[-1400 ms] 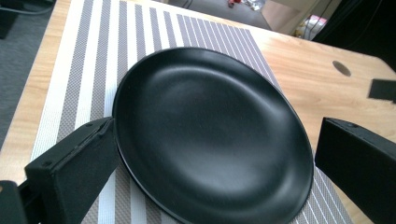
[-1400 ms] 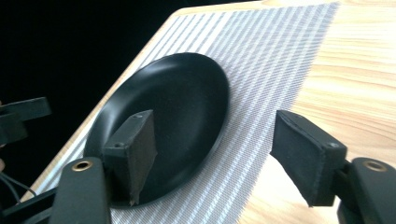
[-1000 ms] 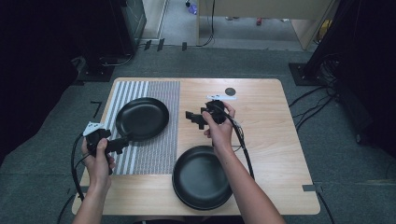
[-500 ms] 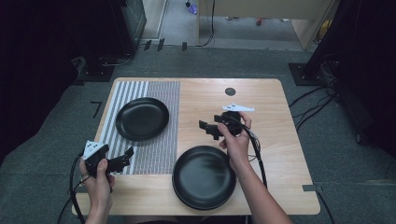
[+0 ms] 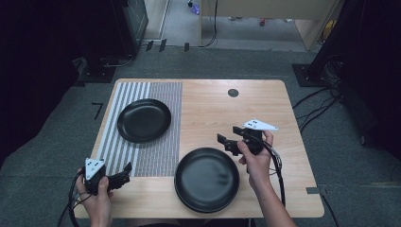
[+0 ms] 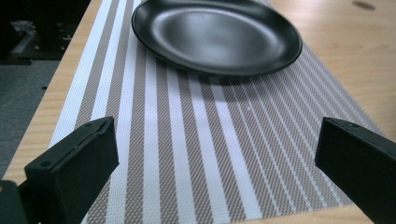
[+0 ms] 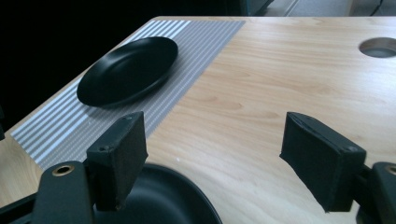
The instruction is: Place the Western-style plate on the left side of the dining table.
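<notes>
Right tool (image 5: pixel 231 137) gaping, empty, perhaps just over near plate's (image 5: pixel 206 178) rim, left tool (image 5: pixel 124 174) wide, empty, striped mat (image 5: pixel 156 156) beside.

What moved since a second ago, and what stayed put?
The left gripper let go of the plate on the mat and pulled back to the near edge, open. The right gripper drew nearer, beside the near plates. Plates and mat stayed put.

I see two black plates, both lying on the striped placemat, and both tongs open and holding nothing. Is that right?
Not quite. One black plate lies on the striped placemat; the other plate lies on the bare wooden table, beside the mat, as the high view shows. The rest holds: the left tongs and the right tongs are open and hold nothing.
</notes>
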`<move>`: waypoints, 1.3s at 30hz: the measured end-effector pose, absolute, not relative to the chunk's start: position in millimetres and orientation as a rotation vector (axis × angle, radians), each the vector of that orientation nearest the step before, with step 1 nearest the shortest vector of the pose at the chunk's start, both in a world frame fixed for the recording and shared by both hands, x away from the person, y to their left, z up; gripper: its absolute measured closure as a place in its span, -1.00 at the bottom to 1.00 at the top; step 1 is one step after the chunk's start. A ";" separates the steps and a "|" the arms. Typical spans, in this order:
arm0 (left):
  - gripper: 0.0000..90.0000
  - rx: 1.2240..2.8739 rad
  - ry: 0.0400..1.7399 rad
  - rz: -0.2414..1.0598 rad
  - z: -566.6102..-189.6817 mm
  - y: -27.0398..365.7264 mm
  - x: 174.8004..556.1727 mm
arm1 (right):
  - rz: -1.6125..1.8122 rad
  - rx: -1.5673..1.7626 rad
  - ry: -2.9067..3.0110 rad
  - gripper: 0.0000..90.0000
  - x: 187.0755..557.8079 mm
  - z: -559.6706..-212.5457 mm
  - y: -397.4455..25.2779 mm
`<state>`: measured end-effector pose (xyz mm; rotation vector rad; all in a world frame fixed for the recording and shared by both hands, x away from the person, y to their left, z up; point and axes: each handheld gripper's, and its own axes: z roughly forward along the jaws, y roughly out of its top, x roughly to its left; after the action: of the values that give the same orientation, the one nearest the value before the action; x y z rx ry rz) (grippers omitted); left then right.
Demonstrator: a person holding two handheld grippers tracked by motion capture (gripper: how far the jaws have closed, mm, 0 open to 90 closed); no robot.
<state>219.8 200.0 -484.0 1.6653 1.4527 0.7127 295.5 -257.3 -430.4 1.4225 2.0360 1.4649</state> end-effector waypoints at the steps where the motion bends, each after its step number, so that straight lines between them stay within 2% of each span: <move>1: -1.00 1.671 1.454 0.718 -486.0 200.6 218.5 | 1.468 1.420 2.029 -0.51 292.4 -432.1 -261.5; 23: -1.00 1.718 1.517 0.769 -509.2 231.6 209.2 | 1.330 1.589 1.836 -0.50 233.5 -480.8 -366.7; 39: -1.00 1.734 1.577 0.786 -516.2 253.3 201.7 | 1.163 1.694 1.702 -0.50 208.5 -505.0 -432.8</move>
<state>201.7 253.3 -516.2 1.7339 1.5769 0.7857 208.5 -432.8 -505.0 1.6939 1.7018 1.1628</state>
